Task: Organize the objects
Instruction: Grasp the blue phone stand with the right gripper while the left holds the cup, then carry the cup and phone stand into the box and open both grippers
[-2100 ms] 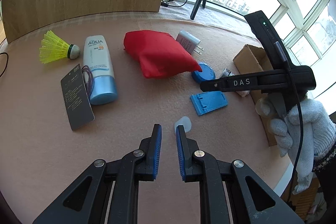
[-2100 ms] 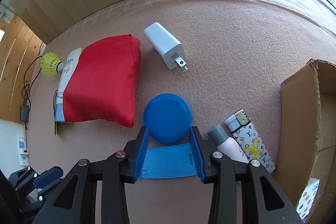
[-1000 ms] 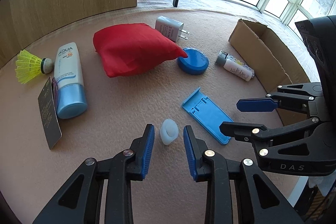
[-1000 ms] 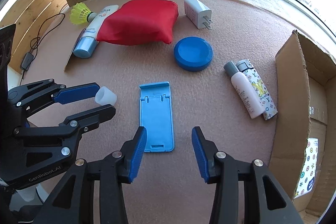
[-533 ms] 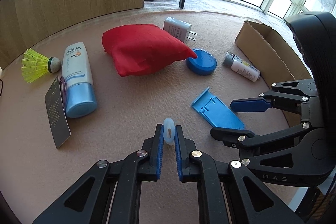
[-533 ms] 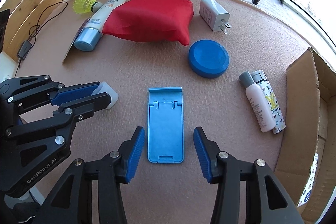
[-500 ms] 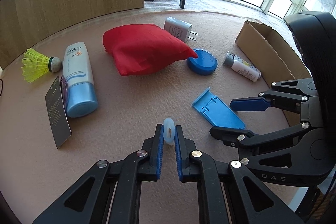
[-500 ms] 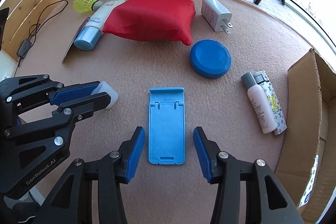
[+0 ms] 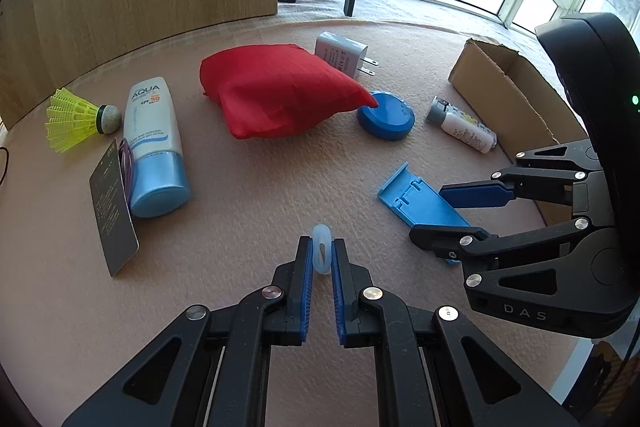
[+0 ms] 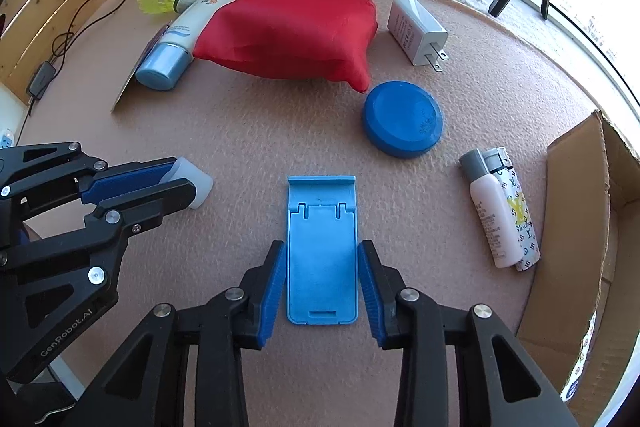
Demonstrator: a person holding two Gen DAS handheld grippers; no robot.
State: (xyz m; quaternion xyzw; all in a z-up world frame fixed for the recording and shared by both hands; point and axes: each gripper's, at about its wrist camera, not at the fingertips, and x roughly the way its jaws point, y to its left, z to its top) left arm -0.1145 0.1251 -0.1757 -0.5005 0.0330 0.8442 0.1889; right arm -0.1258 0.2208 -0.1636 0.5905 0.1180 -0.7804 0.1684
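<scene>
Rough felt-like table cover (image 10: 248, 131), matt blue plastic stand (image 10: 322, 251), red cloth pouch (image 10: 292, 31)

Two hand-held grippers: left hand-held gripper (image 9: 321, 254), right hand-held gripper (image 10: 322, 277); bottles (image 10: 493, 215), probably two.

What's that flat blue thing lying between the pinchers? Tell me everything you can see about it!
The blue stand looks like a plastic phone holder folded flat. It is a light blue rectangle with a raised lip at its far end, two small hinge notches below that, and a slot near its close end. It lies flat on the pinkish felt table. The right gripper straddles its near half, jaws closing, pads beside its long edges with a thin gap left. Nothing else touches it.
</scene>
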